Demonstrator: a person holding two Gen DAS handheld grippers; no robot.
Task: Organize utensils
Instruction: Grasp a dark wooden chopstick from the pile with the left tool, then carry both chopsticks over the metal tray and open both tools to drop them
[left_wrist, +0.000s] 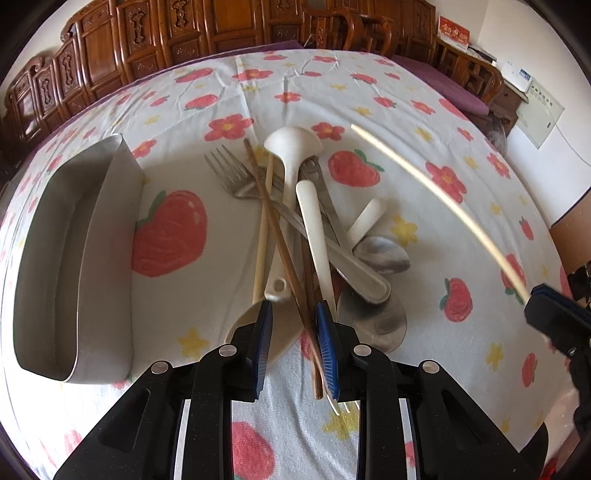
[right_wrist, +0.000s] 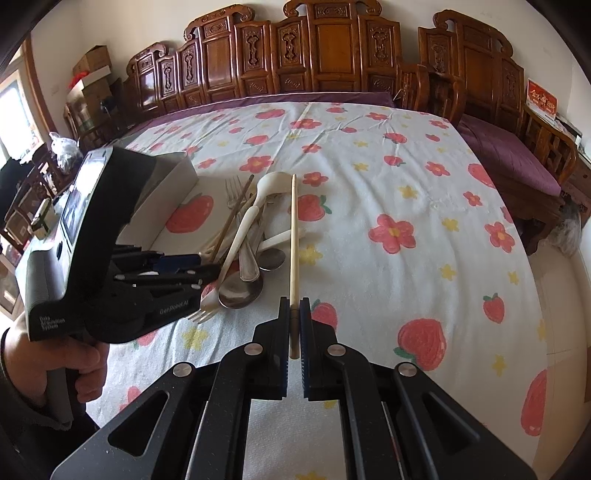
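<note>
A pale chopstick (right_wrist: 294, 236) is being held near its lower end by the right gripper (right_wrist: 294, 306), whose two blue-padded jaws are pressing against it from either side; the stick is pointing away from the gripper, lifted above the tablecloth (right_wrist: 388, 192) and reaching over the right edge of the utensil pile (left_wrist: 306, 221). In the left wrist view the same chopstick (left_wrist: 436, 192) is appearing as a blurred pale arc rising from the right gripper (left_wrist: 532, 295) at the frame's right edge.

The pile is lying near the middle of the flowered cloth (left_wrist: 424, 110). In it, a white ladle-shaped spoon (left_wrist: 291, 147) is lying with its bowl toward the far edge, a metal fork (left_wrist: 229, 170) is resting to its left, a dark wooden chopstick (left_wrist: 280, 236) is crossing diagonally over a second pale chopstick (left_wrist: 263, 229), and a white-handled utensil (left_wrist: 314, 229) is lying over metal spoons (left_wrist: 380, 254).

The left gripper (left_wrist: 293, 314) is hanging over the near end of the pile with its jaws apart; the dark chopstick is passing between them close to the right pad, and whether it is touching that pad cannot be told.

A metal tray (left_wrist: 74, 258) with upright walls is sitting on the cloth just left of the pile.

Carved wooden furniture (right_wrist: 332, 62) is lining the cloth's far edge.
</note>
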